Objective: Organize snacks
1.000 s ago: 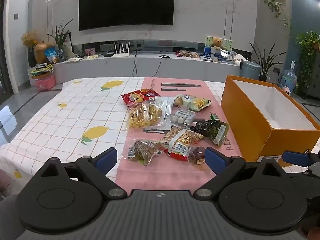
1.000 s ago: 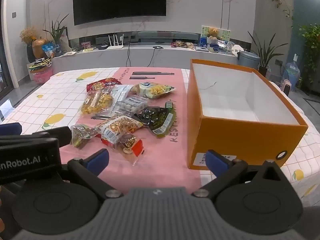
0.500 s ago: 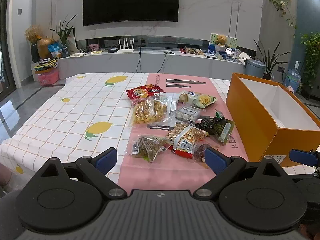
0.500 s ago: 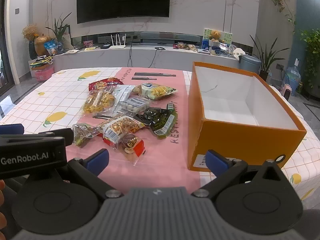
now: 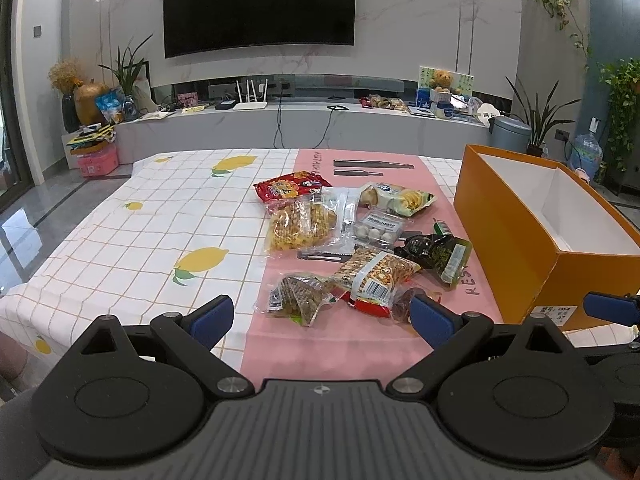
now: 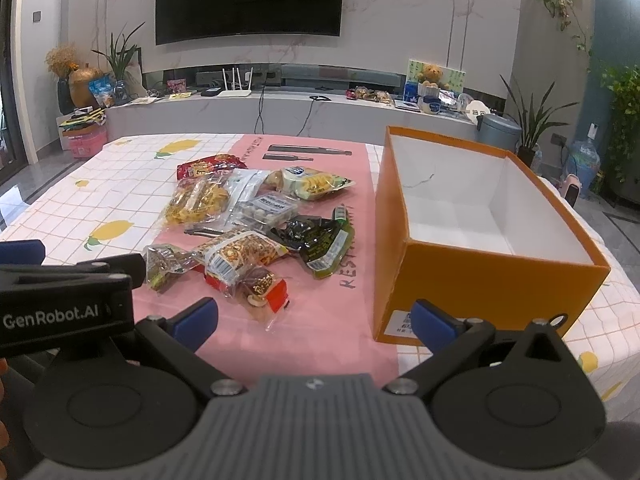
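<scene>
Several snack packets (image 5: 352, 240) (image 6: 248, 224) lie in a loose heap on the pink runner in the middle of the table. An open orange box (image 5: 520, 236) (image 6: 480, 272) with a white, bare inside stands to their right. My left gripper (image 5: 322, 316) hovers open above the near edge, just short of a clear bag of brown snacks (image 5: 300, 294). My right gripper (image 6: 314, 320) is open too, between the heap and the box's near corner. In the right wrist view, the left gripper's black body (image 6: 68, 300) shows at the left edge.
A lemon-print checked cloth (image 5: 140, 240) covers the table. Two dark flat bars (image 5: 372, 166) lie at the runner's far end. Behind the table run a low TV bench (image 5: 300, 124), a wall TV and potted plants. The floor drops off on the left.
Both grippers have drawn back and risen slightly, so the snack heap and the box sit a little farther off in both views. Nothing on the table has moved.
</scene>
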### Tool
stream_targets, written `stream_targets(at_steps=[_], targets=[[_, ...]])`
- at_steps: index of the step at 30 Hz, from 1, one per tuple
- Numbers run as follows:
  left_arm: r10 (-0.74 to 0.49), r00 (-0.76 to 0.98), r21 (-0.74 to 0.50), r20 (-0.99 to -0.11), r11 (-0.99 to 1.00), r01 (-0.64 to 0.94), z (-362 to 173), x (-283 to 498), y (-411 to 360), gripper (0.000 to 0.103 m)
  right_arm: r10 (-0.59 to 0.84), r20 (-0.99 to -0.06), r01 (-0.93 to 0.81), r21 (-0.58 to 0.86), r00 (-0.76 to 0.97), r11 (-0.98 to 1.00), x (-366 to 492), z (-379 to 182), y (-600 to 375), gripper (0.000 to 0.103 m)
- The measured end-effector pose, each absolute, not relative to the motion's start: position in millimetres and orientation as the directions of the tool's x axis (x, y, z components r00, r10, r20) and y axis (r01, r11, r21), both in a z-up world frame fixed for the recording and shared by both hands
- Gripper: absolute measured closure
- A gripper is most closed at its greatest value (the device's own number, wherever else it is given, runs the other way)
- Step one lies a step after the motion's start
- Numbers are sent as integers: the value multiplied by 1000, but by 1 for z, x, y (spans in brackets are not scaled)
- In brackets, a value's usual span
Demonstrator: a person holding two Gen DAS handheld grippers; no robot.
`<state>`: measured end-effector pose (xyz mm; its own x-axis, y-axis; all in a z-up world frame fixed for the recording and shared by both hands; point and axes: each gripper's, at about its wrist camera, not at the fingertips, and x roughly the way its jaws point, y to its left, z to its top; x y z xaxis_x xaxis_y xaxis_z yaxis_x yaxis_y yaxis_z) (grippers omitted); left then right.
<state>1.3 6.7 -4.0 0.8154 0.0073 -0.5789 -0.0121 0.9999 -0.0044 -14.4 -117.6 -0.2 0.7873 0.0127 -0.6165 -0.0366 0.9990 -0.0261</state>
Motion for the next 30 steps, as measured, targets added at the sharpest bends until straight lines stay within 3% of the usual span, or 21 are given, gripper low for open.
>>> stream_targets(at_steps=[30], targets=[[15,795,4,-606,1000,-16,-10,5,9,0,35,-641,-51,-7,766,999,-11,-6,-115,3]])
